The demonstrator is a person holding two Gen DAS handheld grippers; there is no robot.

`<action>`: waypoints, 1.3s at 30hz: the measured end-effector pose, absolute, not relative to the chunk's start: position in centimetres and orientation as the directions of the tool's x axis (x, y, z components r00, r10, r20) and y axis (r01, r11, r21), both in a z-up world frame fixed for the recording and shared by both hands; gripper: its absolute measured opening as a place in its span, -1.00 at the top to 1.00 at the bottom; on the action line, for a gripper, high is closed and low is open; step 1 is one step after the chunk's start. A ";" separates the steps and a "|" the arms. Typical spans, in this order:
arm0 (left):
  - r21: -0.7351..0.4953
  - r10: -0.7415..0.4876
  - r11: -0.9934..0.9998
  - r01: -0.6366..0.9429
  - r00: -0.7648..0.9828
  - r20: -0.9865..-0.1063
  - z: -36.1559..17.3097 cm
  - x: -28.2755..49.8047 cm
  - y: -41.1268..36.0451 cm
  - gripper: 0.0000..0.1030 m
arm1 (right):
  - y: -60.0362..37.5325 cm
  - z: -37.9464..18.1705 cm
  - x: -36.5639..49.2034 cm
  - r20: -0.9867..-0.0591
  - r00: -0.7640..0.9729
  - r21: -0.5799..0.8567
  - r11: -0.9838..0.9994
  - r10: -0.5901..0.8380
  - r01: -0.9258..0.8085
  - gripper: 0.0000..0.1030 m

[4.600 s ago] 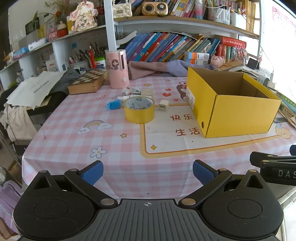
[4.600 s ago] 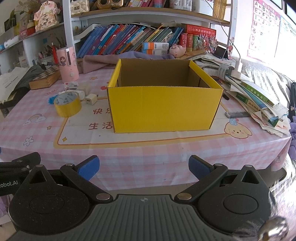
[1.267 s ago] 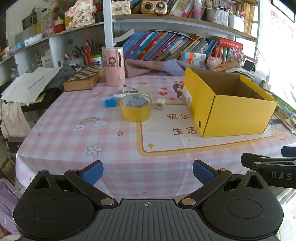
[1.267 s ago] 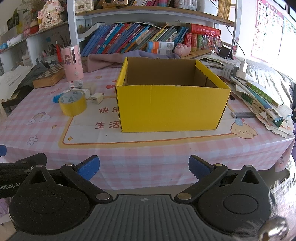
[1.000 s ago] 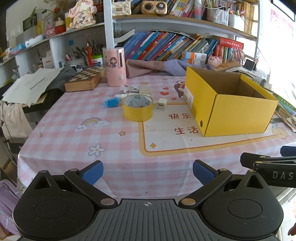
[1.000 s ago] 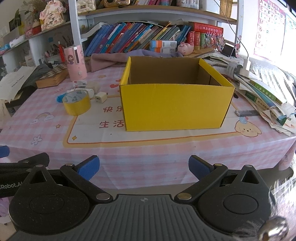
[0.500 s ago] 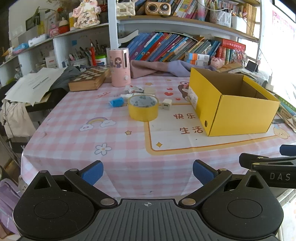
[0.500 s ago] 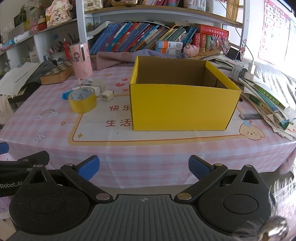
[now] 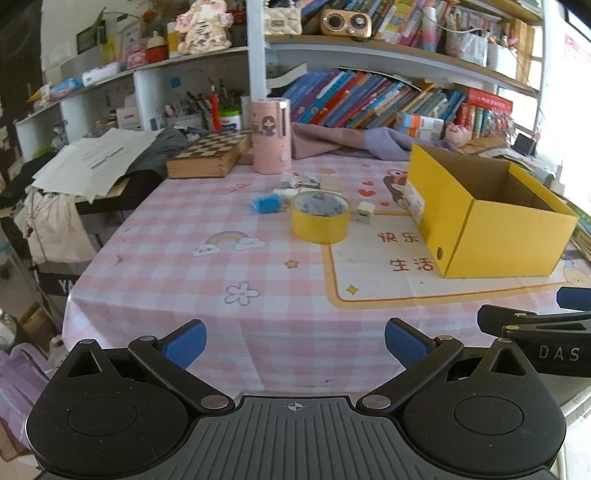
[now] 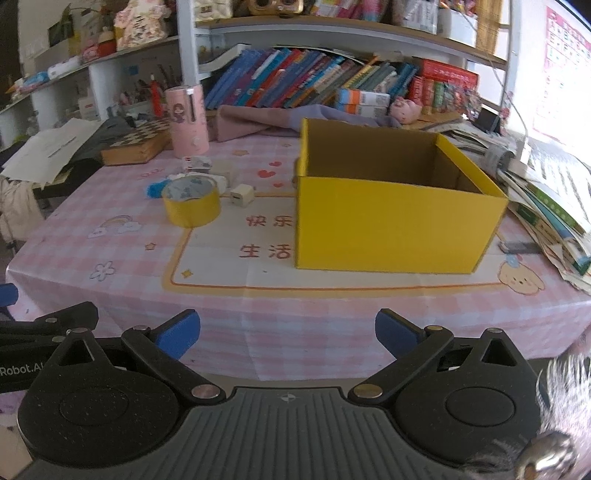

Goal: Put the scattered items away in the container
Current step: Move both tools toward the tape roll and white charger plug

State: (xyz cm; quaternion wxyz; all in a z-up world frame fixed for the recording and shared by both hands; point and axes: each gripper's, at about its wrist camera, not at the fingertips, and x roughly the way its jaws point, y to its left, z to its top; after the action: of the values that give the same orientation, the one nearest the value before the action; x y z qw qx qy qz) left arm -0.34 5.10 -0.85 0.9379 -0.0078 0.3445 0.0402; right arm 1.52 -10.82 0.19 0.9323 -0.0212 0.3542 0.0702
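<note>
Meanwhile both grippers gape, yellow box (image 10: 391,225) empty.

Daylight from your right; window (image 9: 576,92) blown out w/ glare. Scene bright, soft shadows. Fisheye bends shelves (image 10: 332,33) at edges; corners dark, slight blur.

Matt cardboard box (image 10: 391,221), glossy tape roll (image 10: 192,203), smooth printed tablecloth (image 10: 258,295), wooden chessboard (image 9: 207,155).
</note>
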 end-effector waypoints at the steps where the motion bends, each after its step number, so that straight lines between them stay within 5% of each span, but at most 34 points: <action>1: 0.012 0.073 0.996 -0.086 0.758 -0.648 -0.9 -0.4 5.3 -1.00 | -10.5 0.2 1.6 -0.662 0.740 0.007 0.988 0.122 -0.156 -0.96; 39: 0.046 0.162 0.984 -0.170 0.774 -0.612 -0.5 1.2 10.5 -1.00 | -4.2 0.1 6.3 -0.608 0.740 0.070 0.948 0.288 -0.312 -0.50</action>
State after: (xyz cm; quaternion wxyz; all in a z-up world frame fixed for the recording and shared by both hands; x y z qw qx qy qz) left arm 1.15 10.46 -0.52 0.9419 -0.0060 0.3241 0.0882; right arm 6.31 -4.23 0.07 0.9326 -0.0183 0.3226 0.1607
